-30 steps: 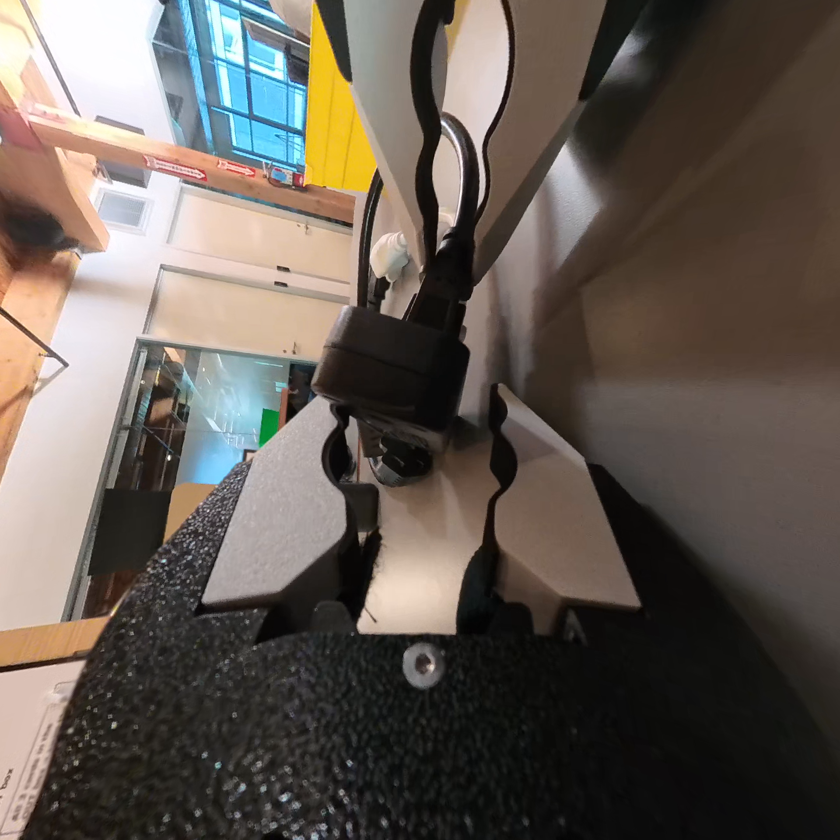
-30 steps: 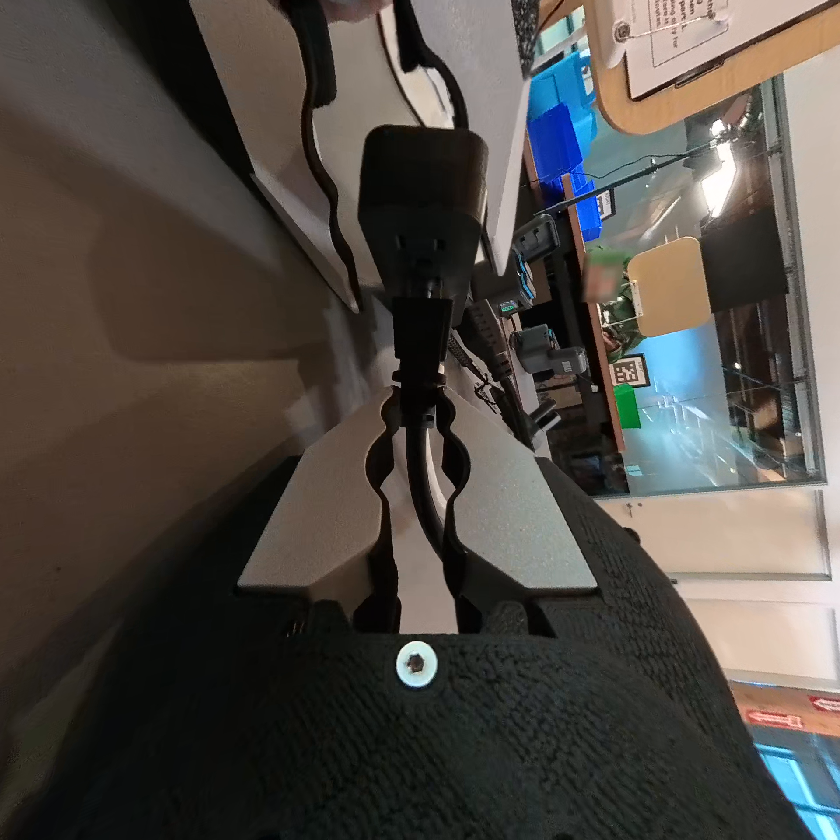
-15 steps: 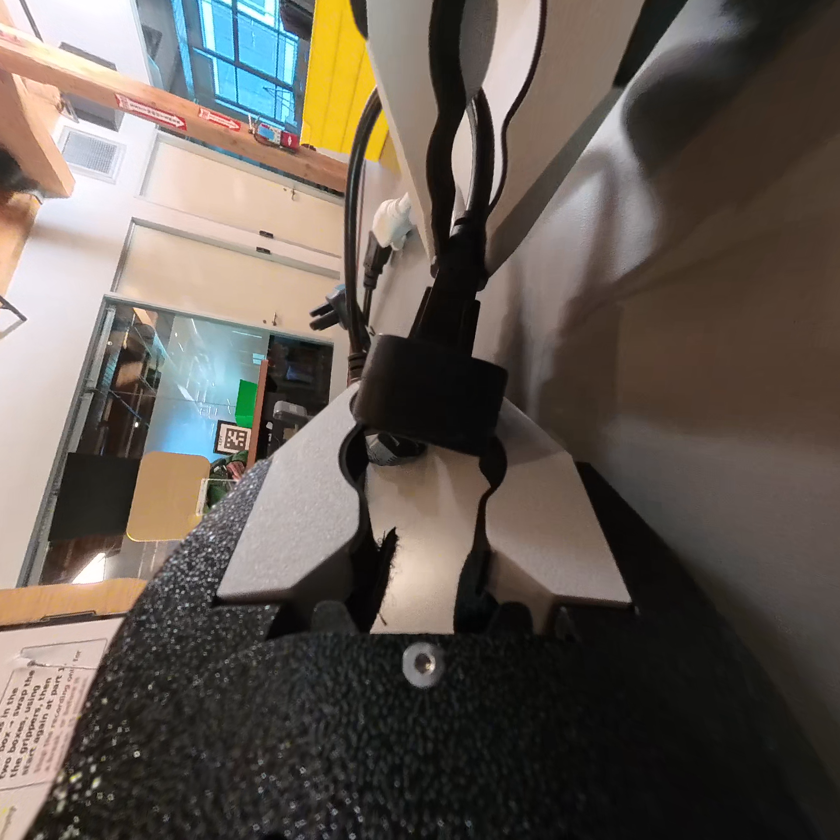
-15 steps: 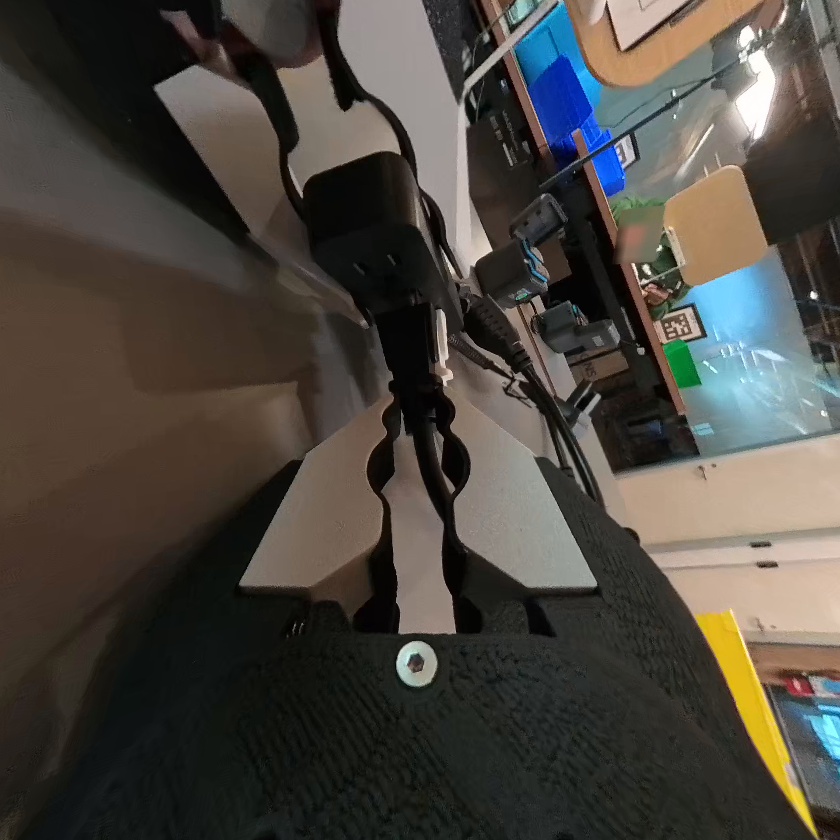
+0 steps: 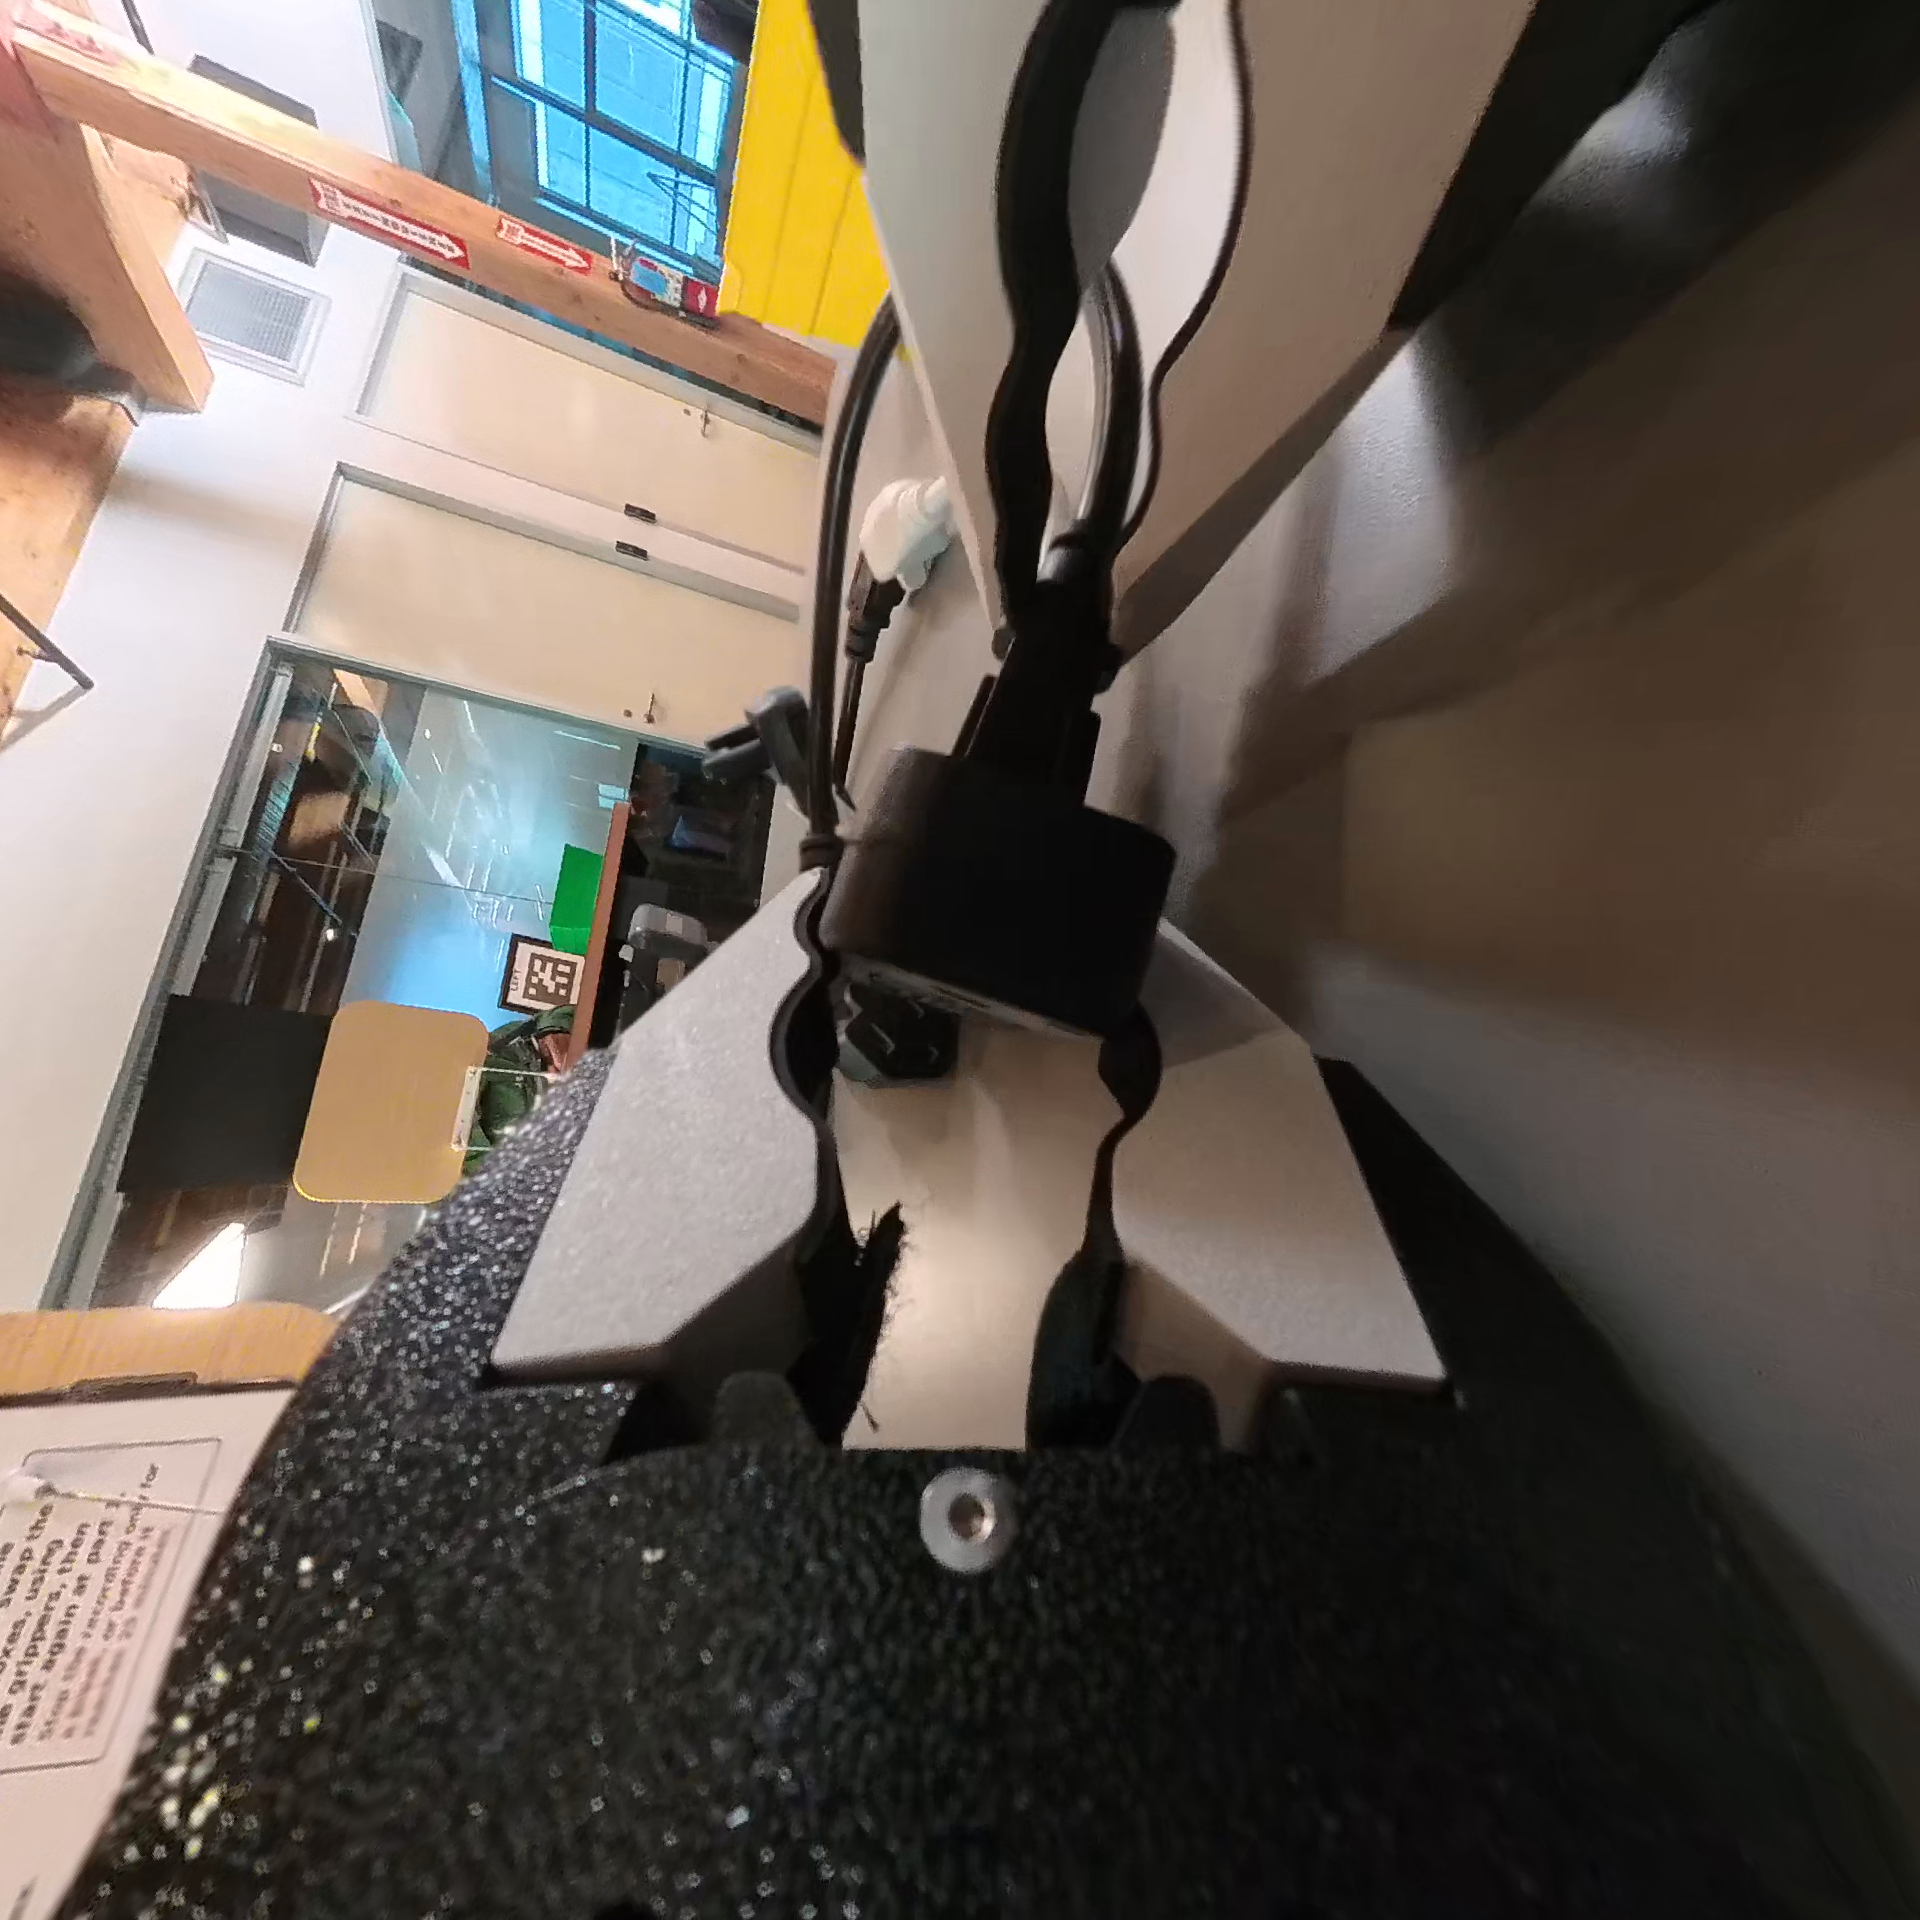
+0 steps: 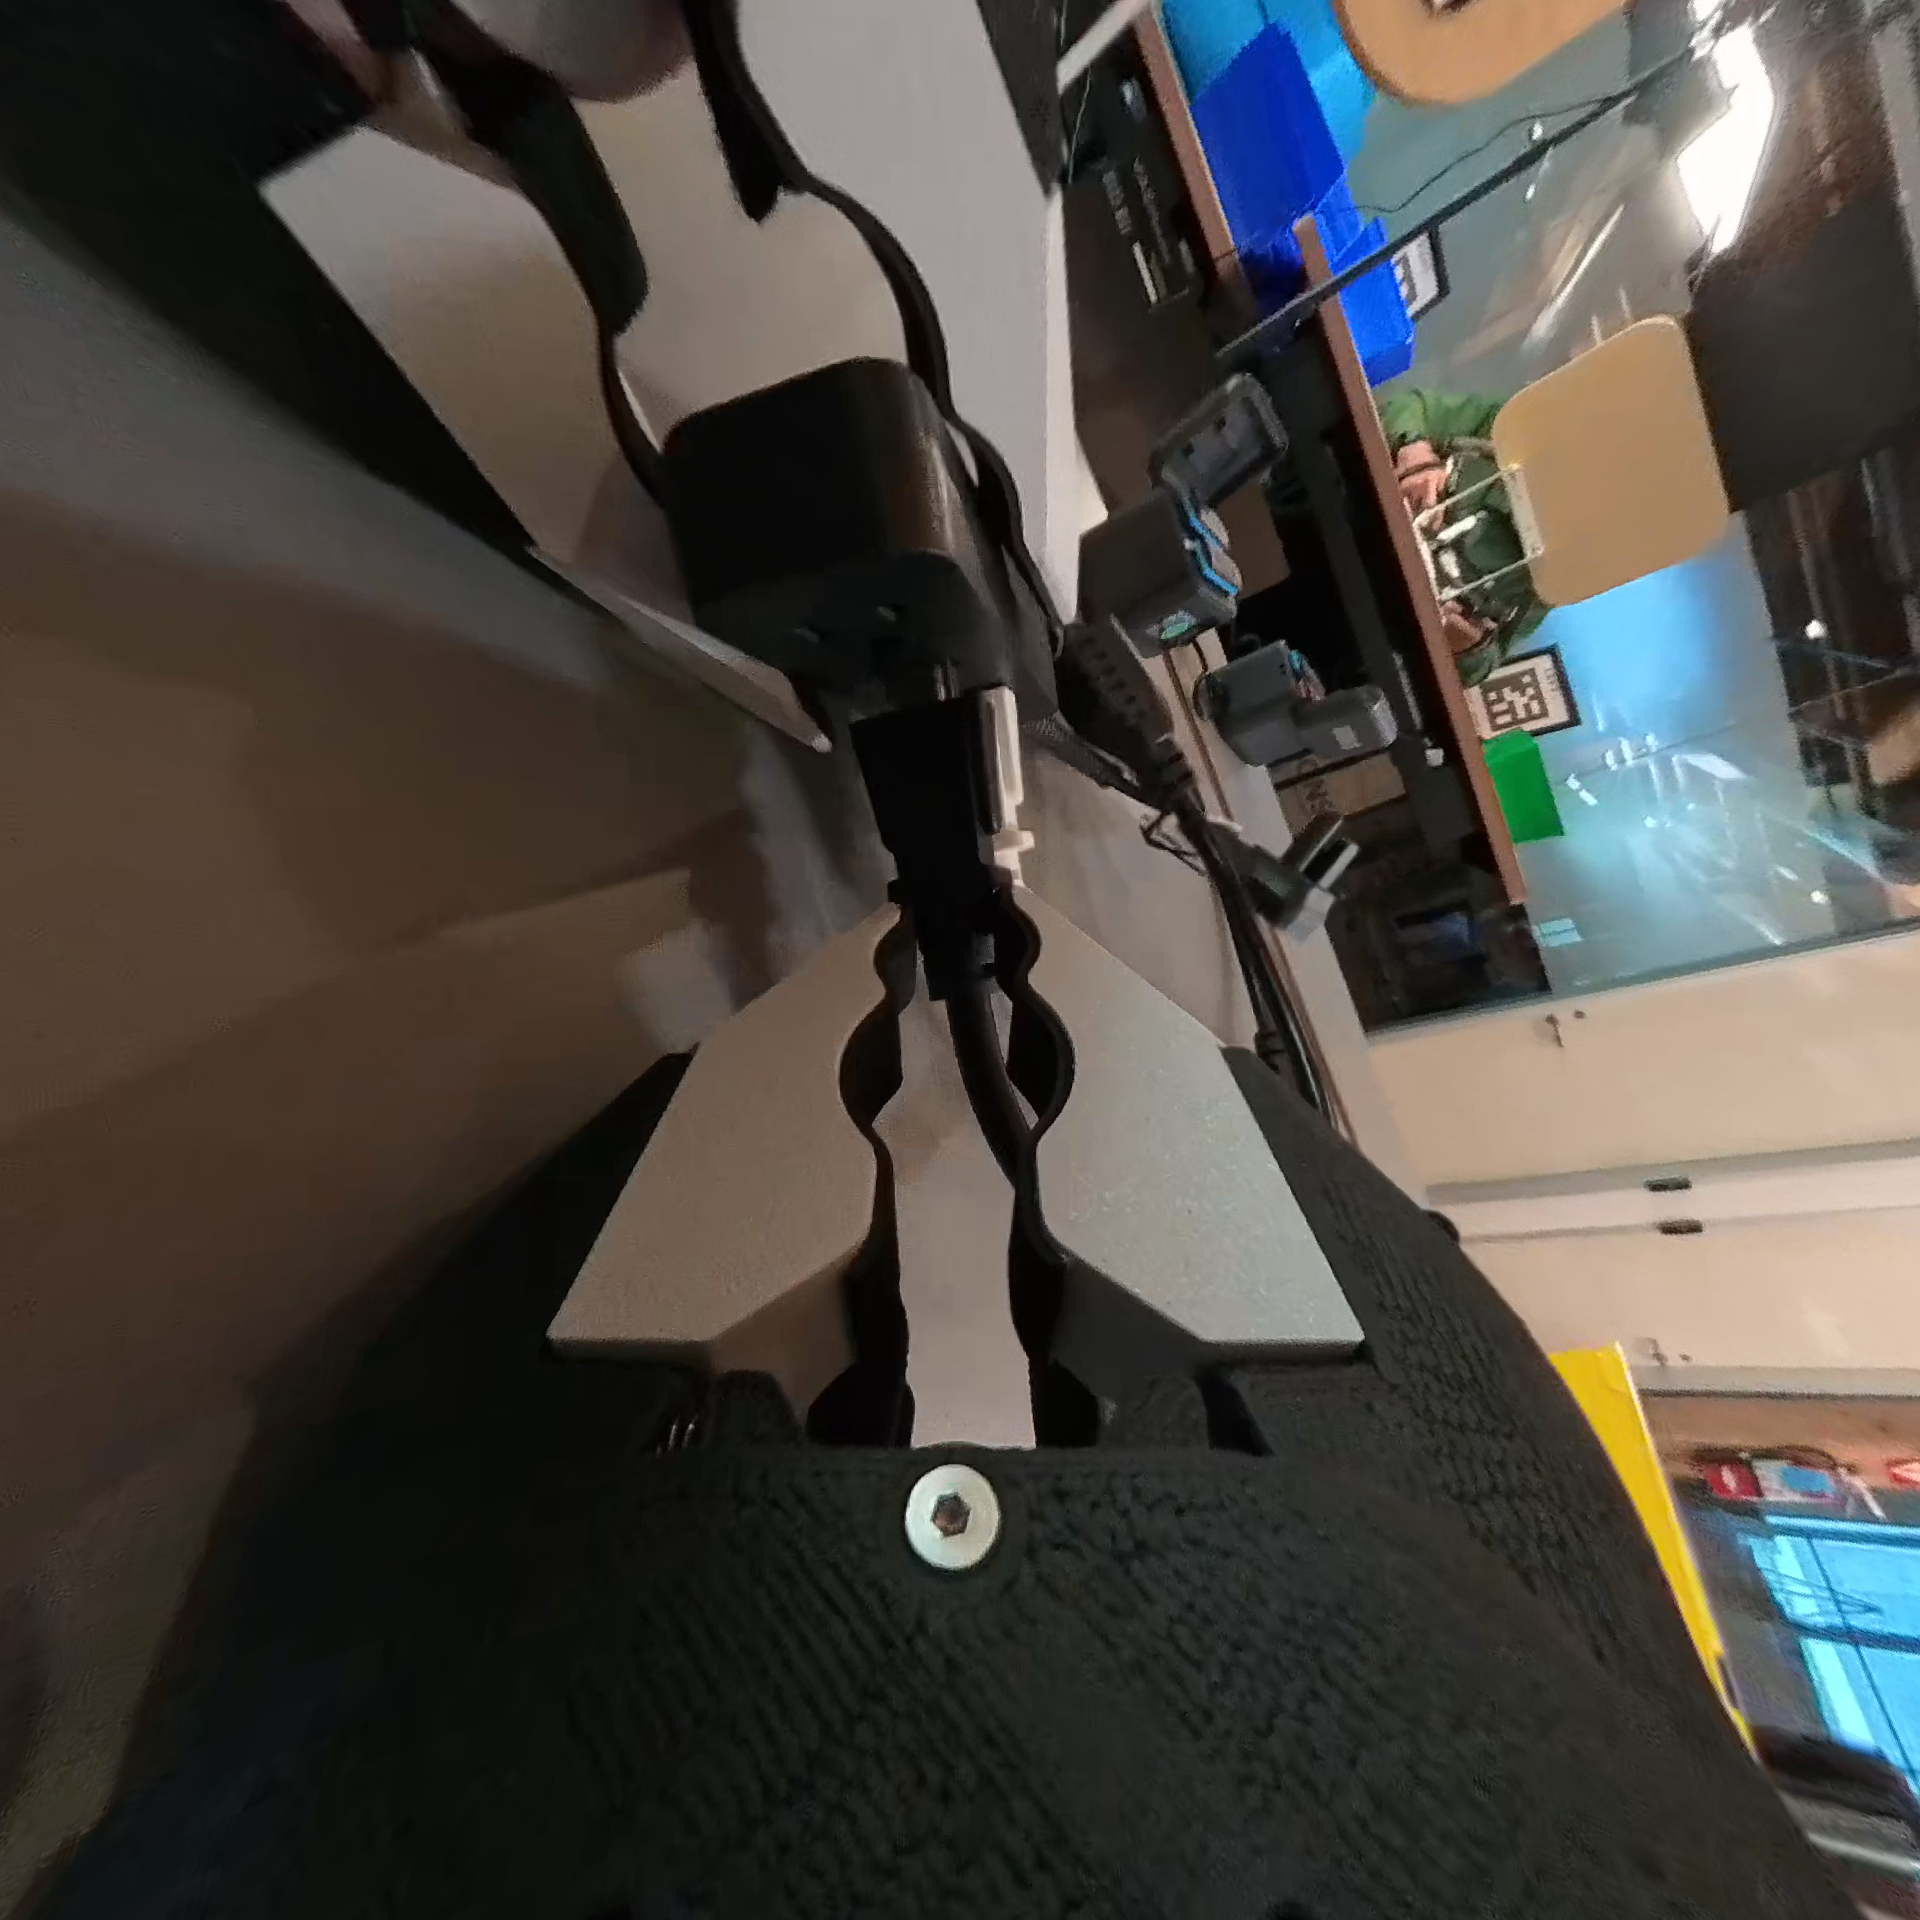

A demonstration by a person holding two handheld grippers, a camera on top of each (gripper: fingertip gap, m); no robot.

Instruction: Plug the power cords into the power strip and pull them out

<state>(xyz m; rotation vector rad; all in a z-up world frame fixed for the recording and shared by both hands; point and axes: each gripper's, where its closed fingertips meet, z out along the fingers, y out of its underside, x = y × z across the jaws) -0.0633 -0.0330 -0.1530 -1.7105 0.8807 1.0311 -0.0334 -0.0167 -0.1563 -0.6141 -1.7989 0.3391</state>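
A black cube-shaped power strip (image 5: 997, 904) stands on the beige table (image 5: 1610, 935). My left gripper (image 5: 977, 1003) has its fingertips on both sides of the strip and is shut on it. A black power cord plug (image 5: 1049, 707) sits in the strip's far face. In the right wrist view, my right gripper (image 6: 961, 961) is shut on the power cord (image 6: 982, 1049) just behind the plug (image 6: 925, 800), which is seated in the power strip (image 6: 831, 520). The two grippers face each other. The socket contacts are hidden.
Loose black cables (image 5: 842, 499), a white plug (image 5: 904, 530) and a black plug (image 5: 758, 727) lie beyond the strip. Dark adapters with blue trim (image 6: 1174, 561) and more cables (image 6: 1195, 810) lie beside it. Blue bins (image 6: 1278, 156) stand farther back. The grippers' ends are close to 4 cm from one another.
My left gripper has moved forward, so its fingertips now flank the power strip, and its gap has narrowed a little. The right gripper has kept hold of the cord while both views swung.
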